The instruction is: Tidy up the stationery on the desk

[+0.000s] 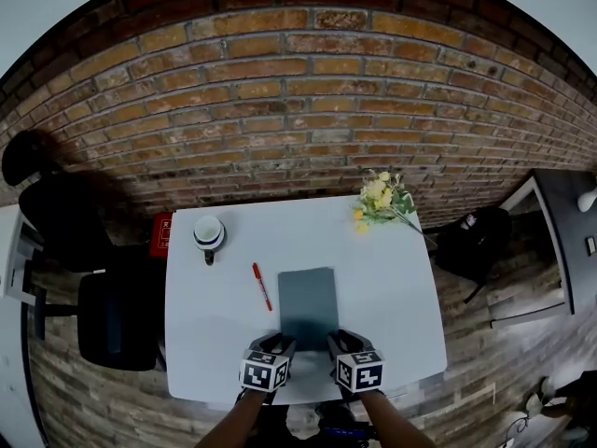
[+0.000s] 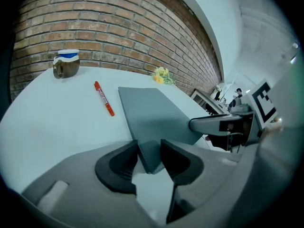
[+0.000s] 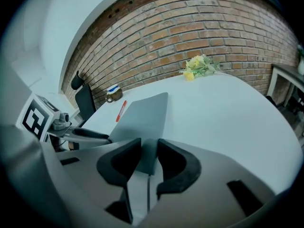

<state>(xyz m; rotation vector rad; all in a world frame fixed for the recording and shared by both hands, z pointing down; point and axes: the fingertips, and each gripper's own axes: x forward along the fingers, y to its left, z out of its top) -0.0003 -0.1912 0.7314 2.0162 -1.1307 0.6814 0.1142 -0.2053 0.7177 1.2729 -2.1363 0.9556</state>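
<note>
A grey notebook (image 1: 308, 306) lies flat on the white desk (image 1: 392, 287), its near edge towards me. My left gripper (image 1: 283, 343) has its jaws closed round the notebook's near left corner (image 2: 152, 113), with both pads against it. My right gripper (image 1: 338, 341) grips the near right corner (image 3: 142, 115) the same way, pads pressed on either face. A red pen (image 1: 262, 286) lies loose just left of the notebook, also in the left gripper view (image 2: 103, 99) and the right gripper view (image 3: 121, 111).
A cup with a white and blue lid (image 1: 209, 234) stands at the desk's far left. Yellow flowers (image 1: 382, 199) lie at the far right corner. A black chair (image 1: 117, 320) is left of the desk, a black bag (image 1: 476, 241) on the floor at right. A brick wall is behind.
</note>
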